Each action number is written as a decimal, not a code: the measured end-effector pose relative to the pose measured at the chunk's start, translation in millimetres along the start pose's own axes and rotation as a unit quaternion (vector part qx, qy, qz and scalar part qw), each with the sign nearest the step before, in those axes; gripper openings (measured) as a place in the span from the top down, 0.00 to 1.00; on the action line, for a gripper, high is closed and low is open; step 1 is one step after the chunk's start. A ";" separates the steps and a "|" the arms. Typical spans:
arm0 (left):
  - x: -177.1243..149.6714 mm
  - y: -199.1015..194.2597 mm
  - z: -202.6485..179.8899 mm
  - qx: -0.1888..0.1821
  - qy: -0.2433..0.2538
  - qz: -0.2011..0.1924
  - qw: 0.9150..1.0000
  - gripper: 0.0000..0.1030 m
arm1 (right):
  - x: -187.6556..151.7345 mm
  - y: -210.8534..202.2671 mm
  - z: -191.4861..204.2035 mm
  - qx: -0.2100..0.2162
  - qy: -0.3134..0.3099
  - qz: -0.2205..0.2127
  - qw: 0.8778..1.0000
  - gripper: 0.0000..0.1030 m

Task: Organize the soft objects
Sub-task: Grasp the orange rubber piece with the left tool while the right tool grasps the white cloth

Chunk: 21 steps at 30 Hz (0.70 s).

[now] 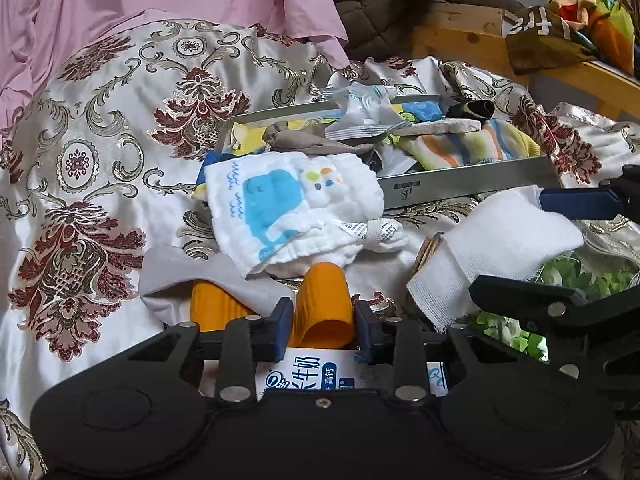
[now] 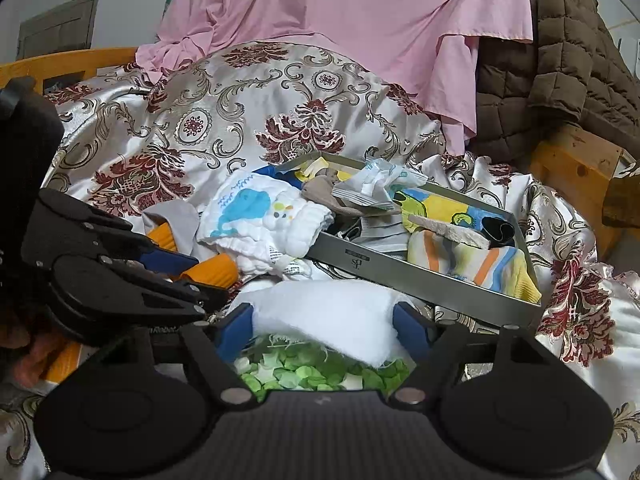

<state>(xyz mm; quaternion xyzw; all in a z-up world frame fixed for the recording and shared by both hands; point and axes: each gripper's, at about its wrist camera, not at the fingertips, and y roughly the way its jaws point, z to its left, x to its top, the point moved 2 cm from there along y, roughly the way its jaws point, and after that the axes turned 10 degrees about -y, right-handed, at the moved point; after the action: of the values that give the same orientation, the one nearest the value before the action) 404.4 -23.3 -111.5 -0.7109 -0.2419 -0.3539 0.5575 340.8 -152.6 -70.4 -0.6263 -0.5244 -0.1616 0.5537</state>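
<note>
Gauze pad (image 2: 320, 312), white, light and floppy, sits just in front of the metal tray (image 2: 420, 286) between my right gripper (image 2: 322, 326) pads, gripped across its width, so I'd hold mid-fold, while my left gripper (image 1: 322, 320) clamps the soft orange sleeve (image 1: 324, 300).

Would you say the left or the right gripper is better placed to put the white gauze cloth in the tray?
Probably the right gripper: its jaws flank the white gauze cloth, just before the tray.
</note>
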 end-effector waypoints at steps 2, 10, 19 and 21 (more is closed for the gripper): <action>0.1 -1.9 -0.4 -0.002 0.002 -0.005 1.000 0.75 | 0.7 -1.5 1.4 0.003 -0.002 -0.001 1.000 0.30; -9.1 -18.4 -22.0 -0.006 0.071 -0.059 0.996 0.81 | 2.8 -9.1 2.9 0.019 0.001 -0.008 1.000 0.53; -12.4 -24.7 -29.1 -0.013 0.095 -0.074 0.993 0.84 | 2.3 -16.2 -6.5 0.019 0.024 -0.009 1.000 0.82; -11.6 -26.2 -28.0 -0.015 0.090 -0.076 0.993 0.84 | 2.2 -17.9 -9.1 0.015 0.030 -0.009 0.999 0.84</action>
<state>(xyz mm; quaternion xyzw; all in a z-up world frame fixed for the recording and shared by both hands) 371.2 -42.8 -100.7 -0.6638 -0.2394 -0.4612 0.5379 330.1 -162.3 -56.2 -0.6077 -0.5156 -0.1779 0.5772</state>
